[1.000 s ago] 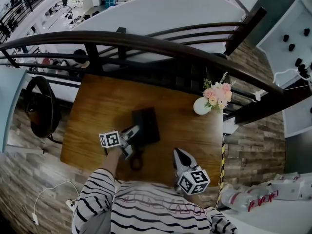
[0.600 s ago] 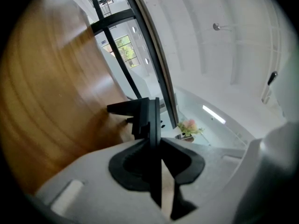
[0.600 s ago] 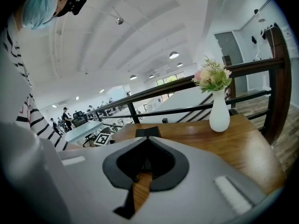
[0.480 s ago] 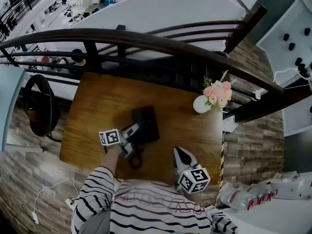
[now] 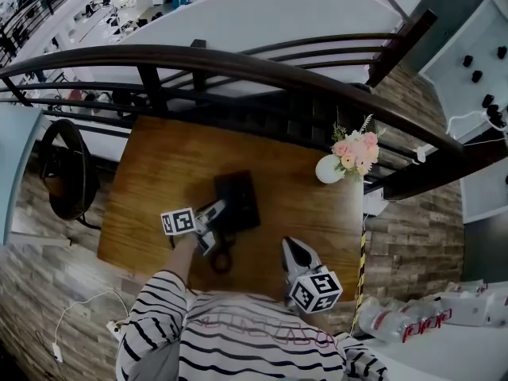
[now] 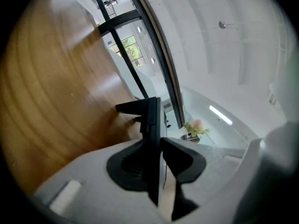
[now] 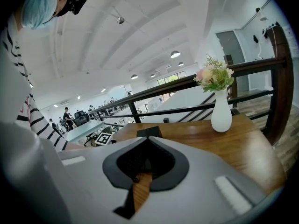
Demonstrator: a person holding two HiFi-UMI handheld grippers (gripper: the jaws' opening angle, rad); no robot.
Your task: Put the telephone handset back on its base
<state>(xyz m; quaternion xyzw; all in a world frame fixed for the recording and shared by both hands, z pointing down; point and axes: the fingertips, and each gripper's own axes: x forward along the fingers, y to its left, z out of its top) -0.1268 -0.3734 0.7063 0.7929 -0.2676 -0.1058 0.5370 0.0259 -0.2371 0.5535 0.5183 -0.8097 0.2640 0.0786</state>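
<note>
The black telephone base (image 5: 238,199) sits mid-table on the wooden table (image 5: 159,173). My left gripper (image 5: 209,223) is at its near-left side. The black handset (image 6: 148,120) stands edge-on between the left gripper's (image 6: 161,141) jaws, which are opening; a thin gap shows beside the right pad. The handset rests on the base's left side. A dark coiled cord (image 5: 221,260) lies just in front of the phone. My right gripper (image 5: 296,254) hovers near the table's front edge, shut and empty. In the right gripper view (image 7: 148,140) the phone (image 7: 149,131) lies ahead.
A white vase with pink flowers (image 5: 329,170) stands at the table's back right, also in the right gripper view as the vase (image 7: 221,113). A dark railing (image 5: 262,74) runs behind the table. A black chair (image 5: 67,173) is at the left.
</note>
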